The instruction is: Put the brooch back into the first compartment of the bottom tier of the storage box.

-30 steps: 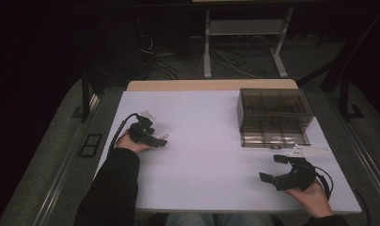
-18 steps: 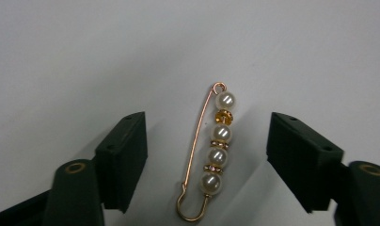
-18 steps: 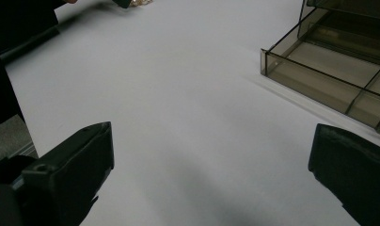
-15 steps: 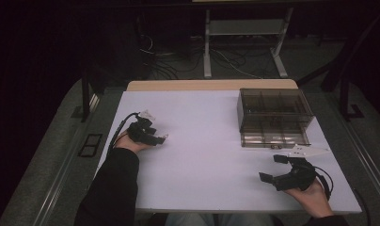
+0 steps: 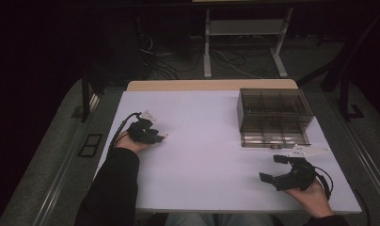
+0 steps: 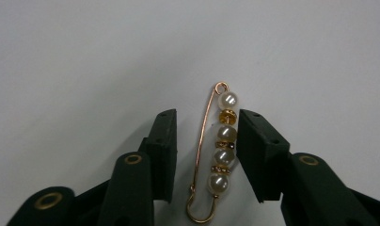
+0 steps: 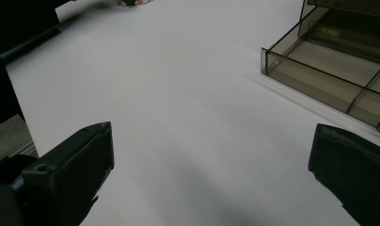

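**Pearl pin between your left jaws, organizer box at the far right**

From the high view, your left gripper (image 5: 143, 130) sits near the table's (image 5: 202, 141) left edge, about midway along it, and your right gripper (image 5: 284, 172) rests near the near right corner with its jaws spread wide apart. A smoky, clear organizer box (image 5: 274, 117) stands toward the far right corner, lid raised; its compartments look bare, though the dim light leaves that uncertain. A small white object (image 5: 306, 151) lies just in front of the box; you cannot tell what it is. No writing is legible.

In the left gripper view you get what the high view is too coarse to show: a gold safety-pin brooch (image 6: 216, 153) strung with four pearls and small gold spacers, lying flat on the white table between your two jaws. The jaws are parted, standing on either side of the pin; the right one sits just beside the pearls, contact unclear.

In the right gripper view your jaws stand far apart over bare table, holding nothing. The box's front compartments (image 7: 329, 61) show close up here and look bare.
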